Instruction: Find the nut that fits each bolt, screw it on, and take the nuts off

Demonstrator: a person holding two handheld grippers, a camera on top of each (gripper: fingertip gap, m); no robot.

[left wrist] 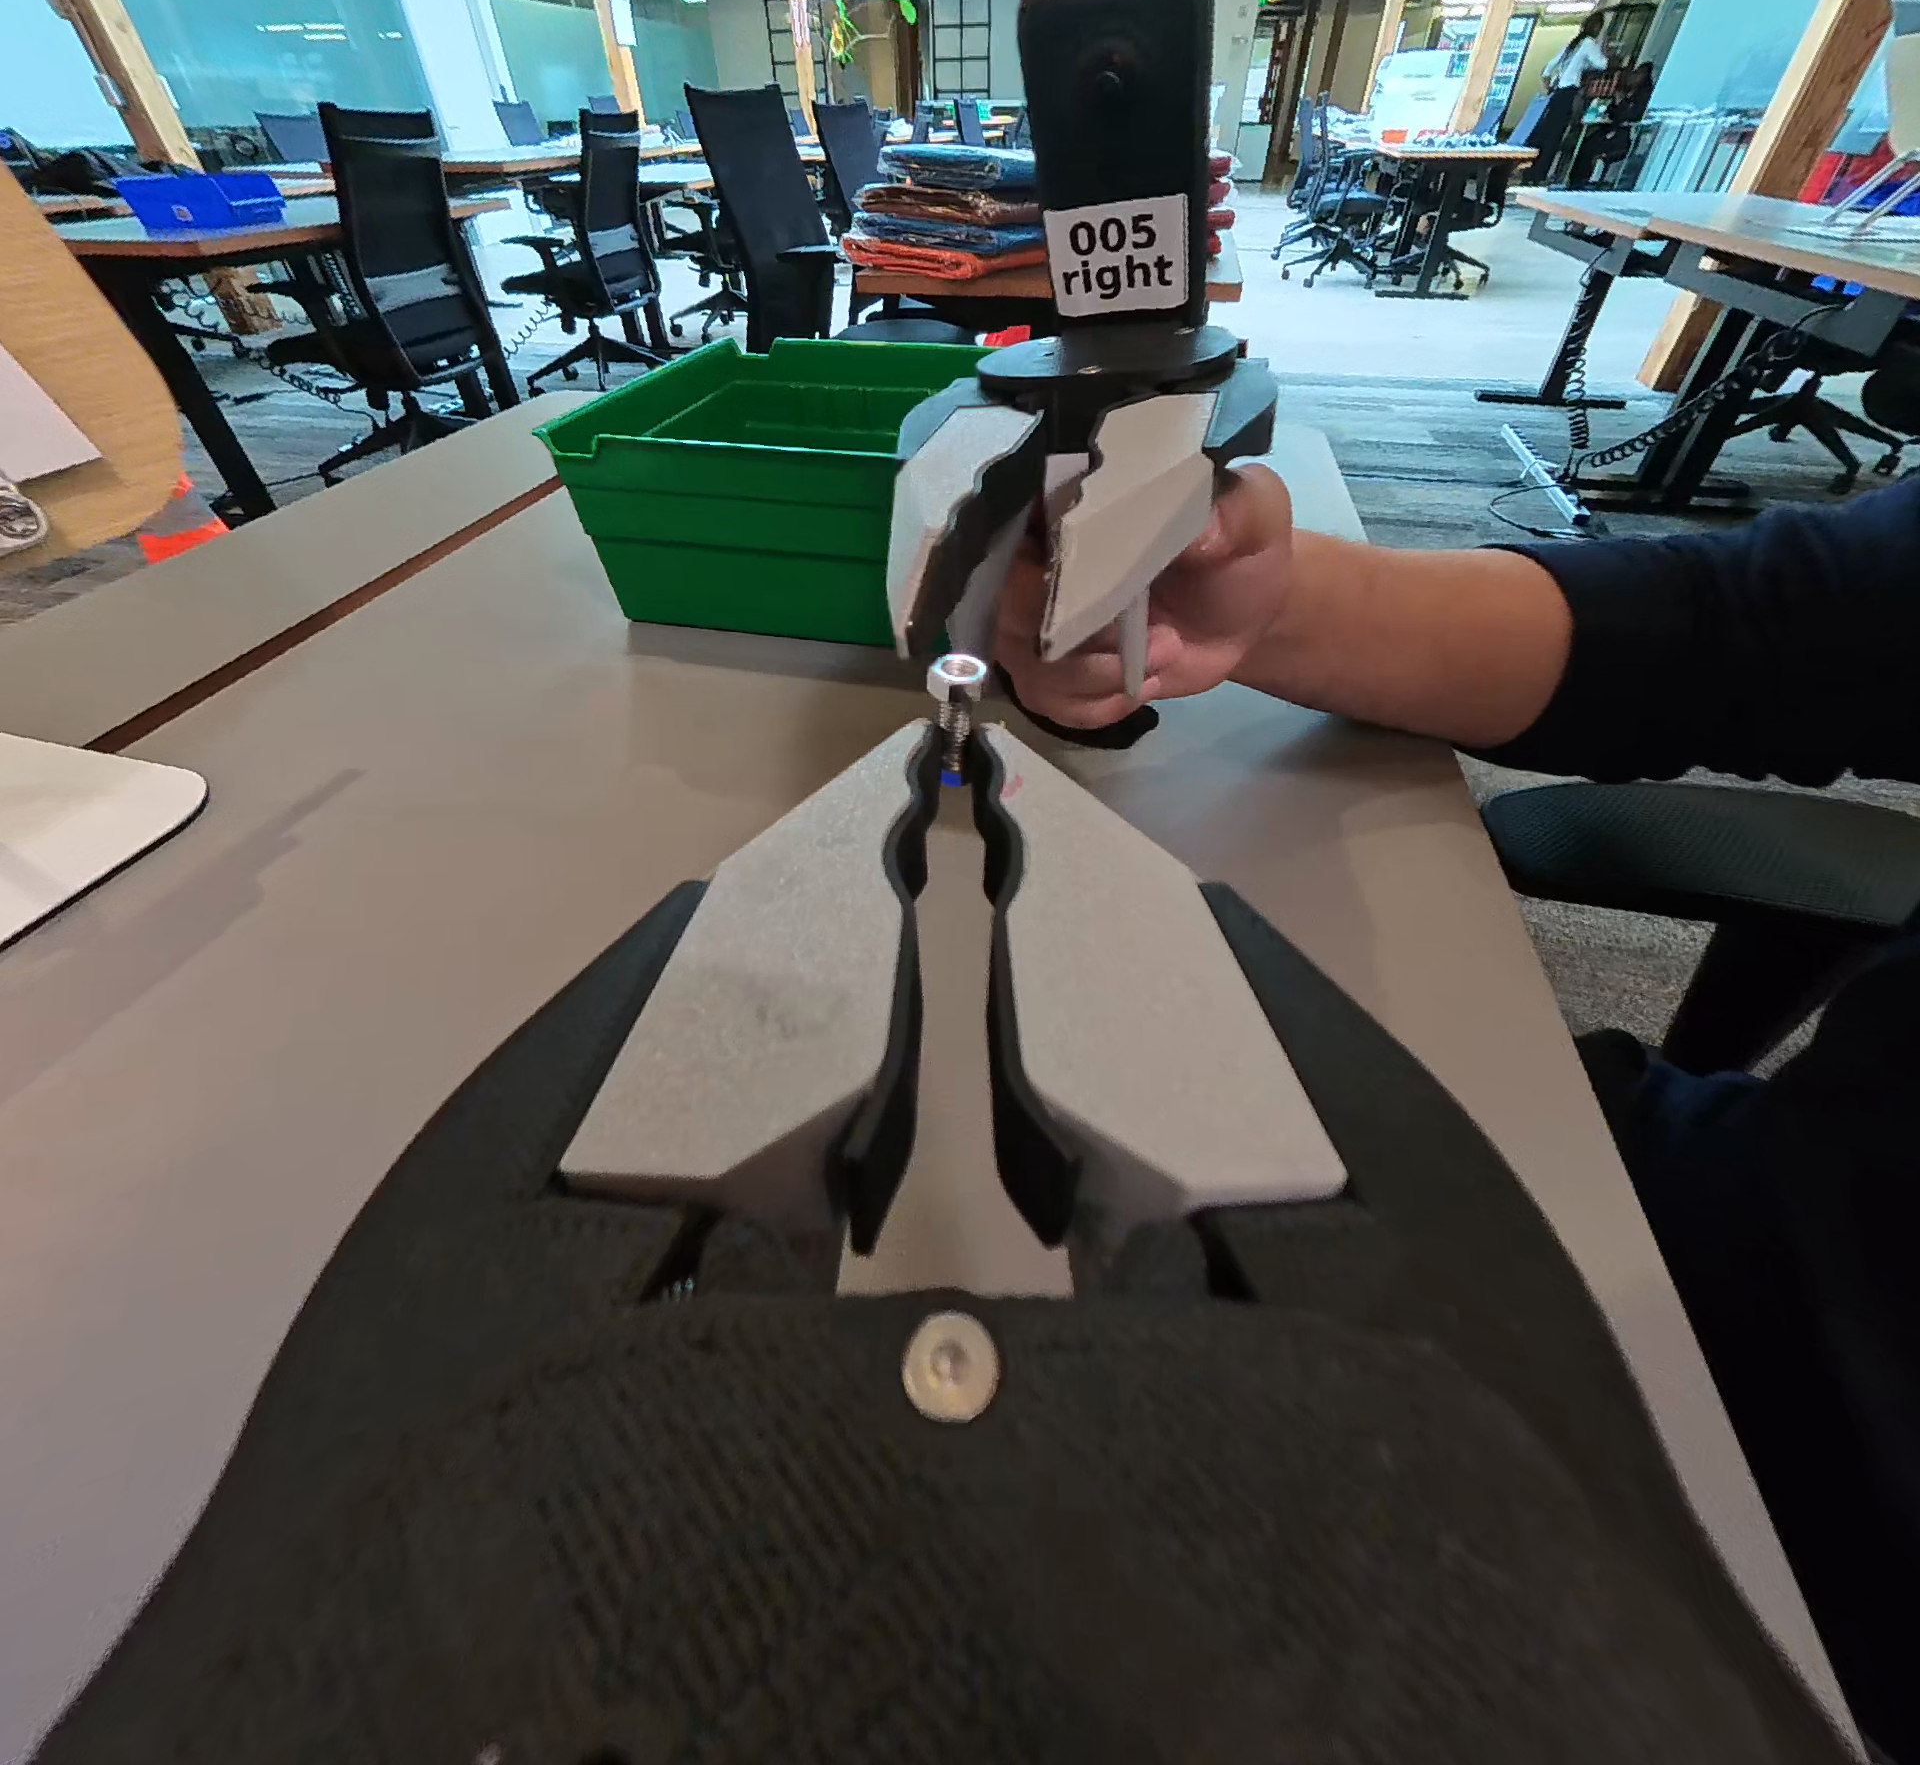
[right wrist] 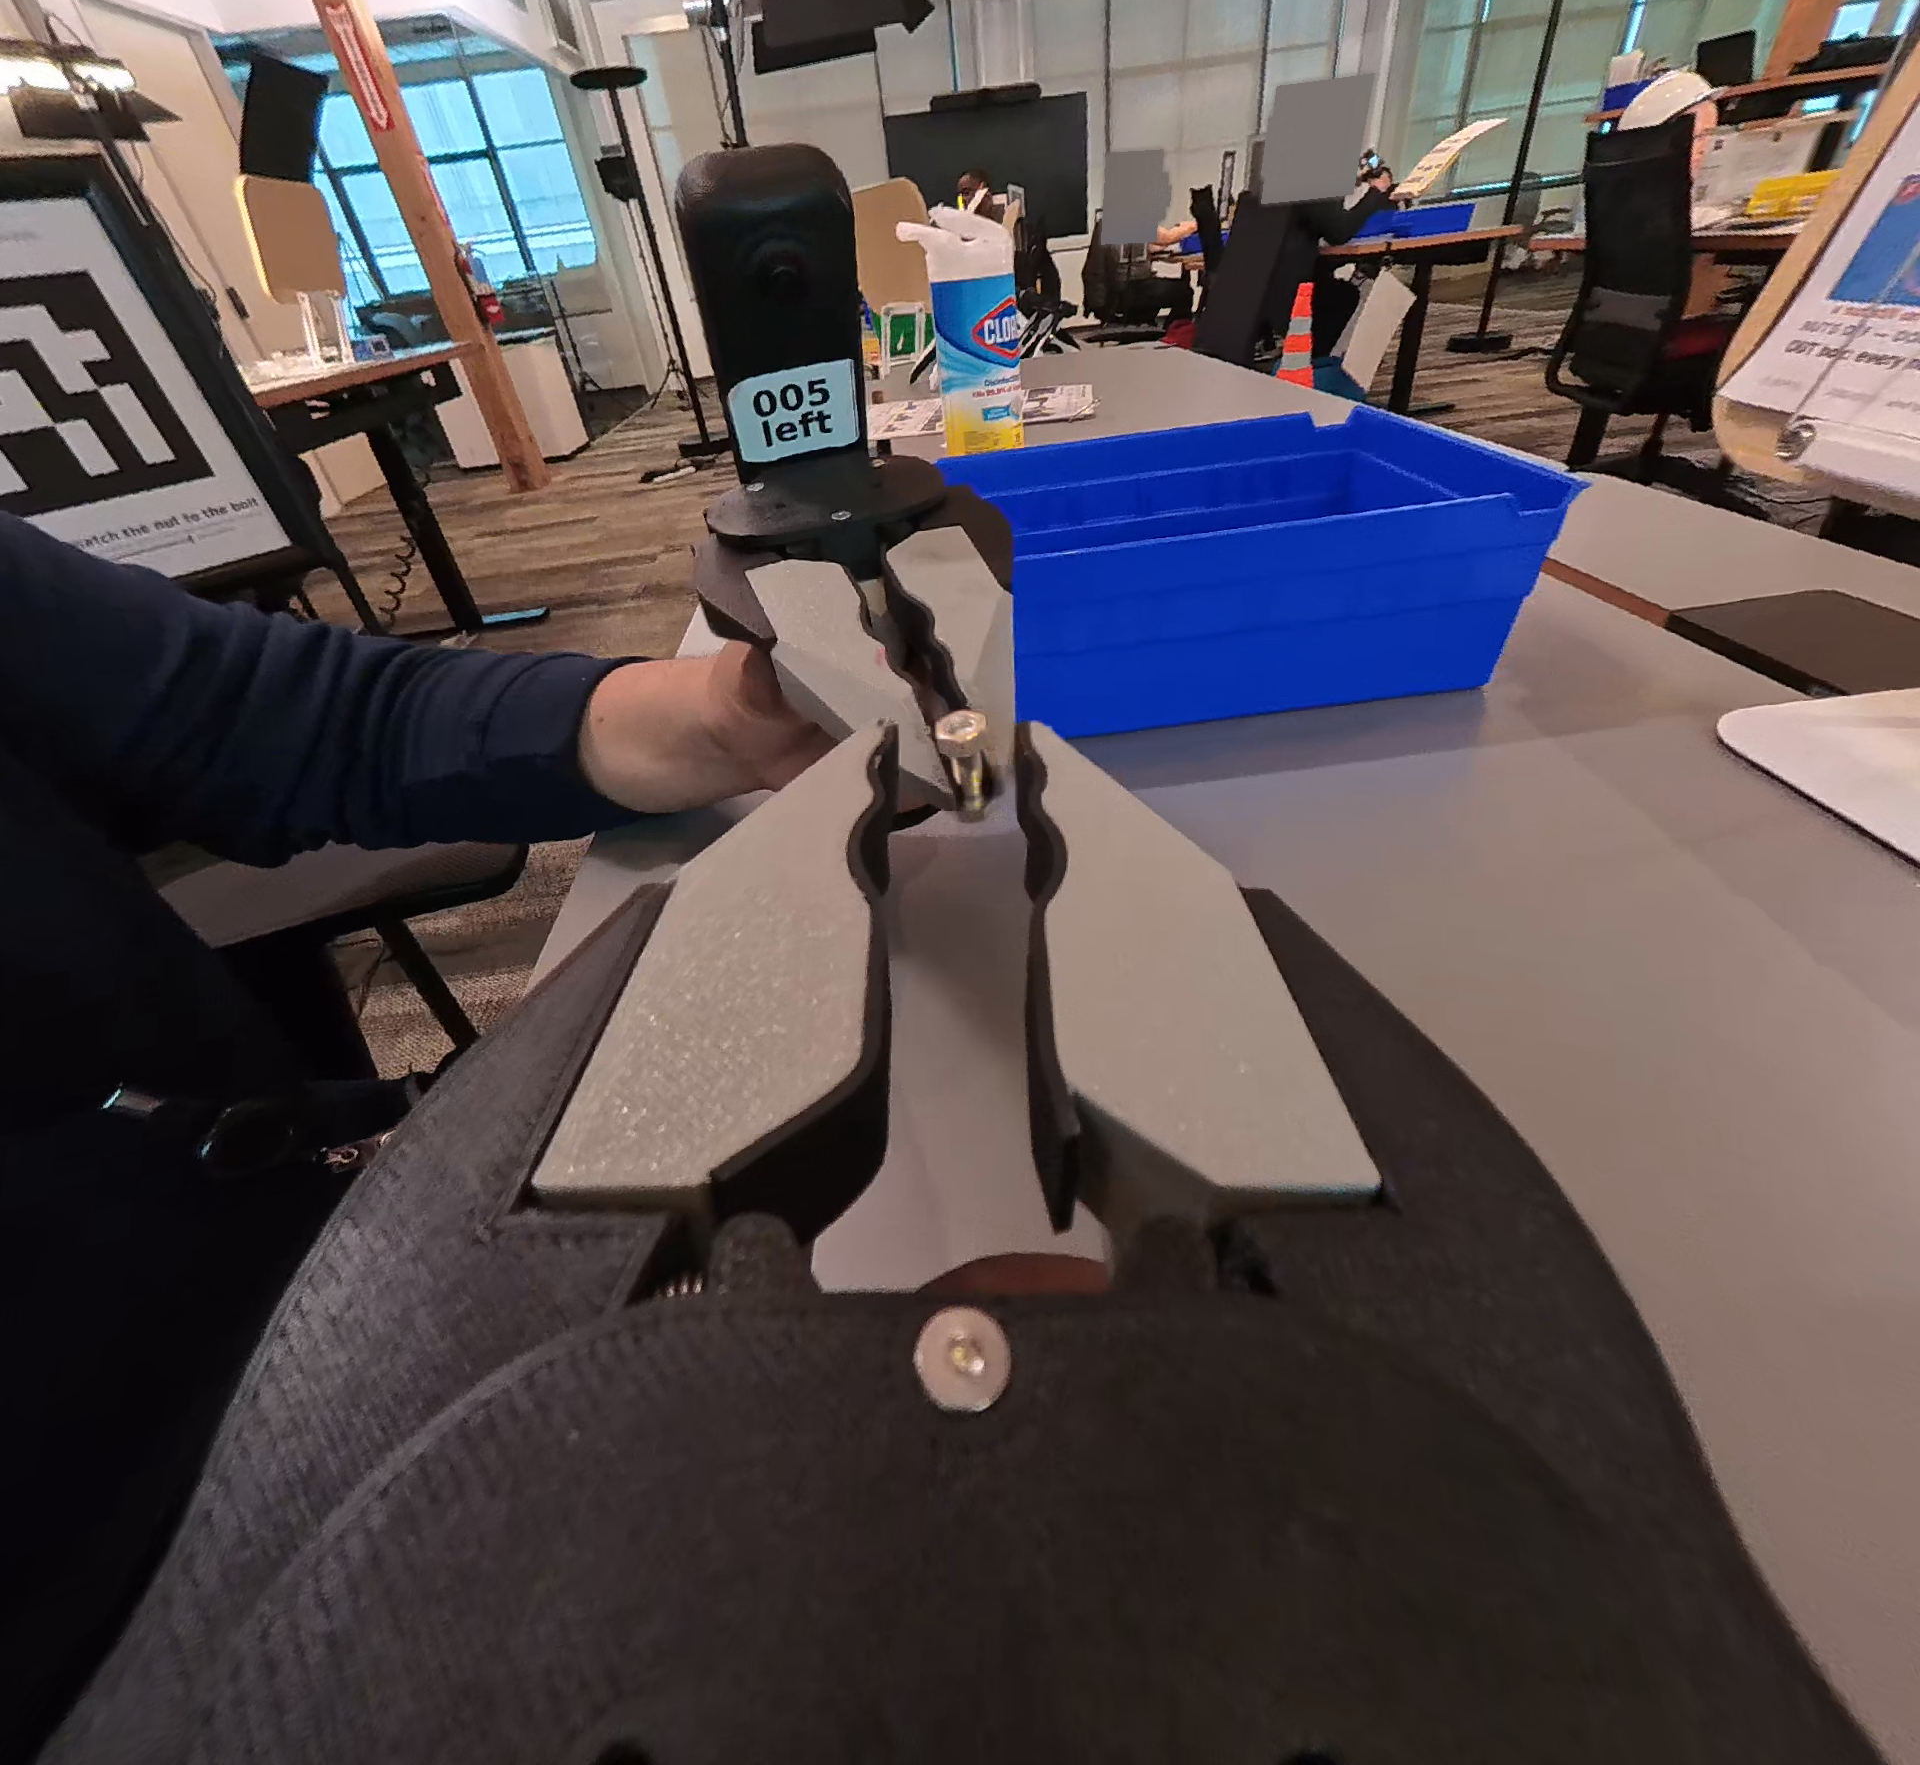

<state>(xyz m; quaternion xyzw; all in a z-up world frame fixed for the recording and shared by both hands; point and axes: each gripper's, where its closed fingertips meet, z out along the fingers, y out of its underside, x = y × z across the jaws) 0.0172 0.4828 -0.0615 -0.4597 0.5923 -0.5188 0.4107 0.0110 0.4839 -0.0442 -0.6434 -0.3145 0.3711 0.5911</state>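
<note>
Nut tops bolt; only right wrist view shows blue bin.

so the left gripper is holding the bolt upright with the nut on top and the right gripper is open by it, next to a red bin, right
Not quite: the bin beside them is green, not red, as the left wrist view shows. The left gripper does hold the bolt upright, nut on top, right gripper open.

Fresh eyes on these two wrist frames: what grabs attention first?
Dead centre, the left gripper pinches a small silver bolt with a hex nut on top upright above the grey table. The right gripper faces it, jaws parted around the nut end without clearly touching. Behind them sit a bright green plastic bin in the left wrist view and a bright blue plastic bin in the right.
</note>
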